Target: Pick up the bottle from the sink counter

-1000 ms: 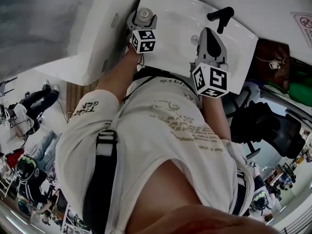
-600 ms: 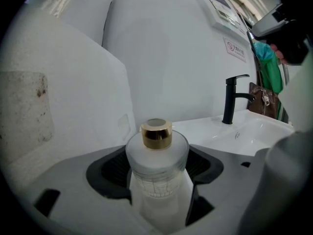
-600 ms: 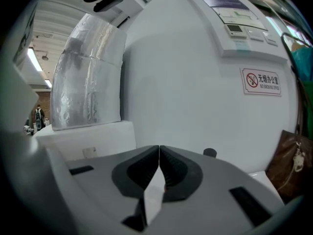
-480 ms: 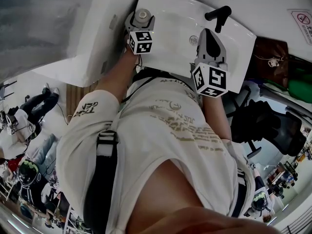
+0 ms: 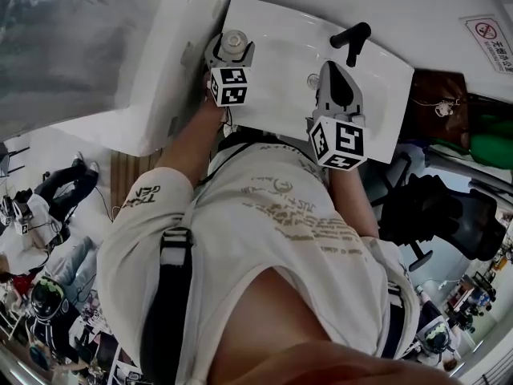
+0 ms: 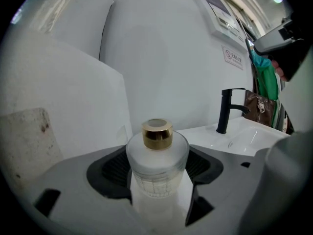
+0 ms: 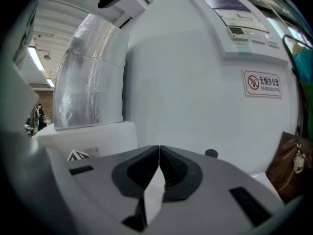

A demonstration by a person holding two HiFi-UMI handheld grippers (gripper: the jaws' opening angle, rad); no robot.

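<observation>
Bottle (image 6: 157,165), frosted with a gold cap, is gripped in the left gripper (image 5: 228,52) fingers (image 6: 110,169), left of the black tap (image 5: 353,37) on the white sink worktop (image 5: 280,66). Right gripper (image 7: 159,168) fingers are pressed together and empty near the tap, facing a white wall (image 7: 195,92).

The person wears a cream short-sleeved T-shirt (image 5: 288,215) with faded gold lettering, and a black strap (image 5: 170,295) runs down at seven o'clock. The left gripper (image 5: 230,48) and right gripper (image 5: 334,77) are both grey-shelled with dark ribbed pads (image 7: 181,173). Each carries a white cube (image 5: 231,86) with black square markers at its six o'clock end.
</observation>
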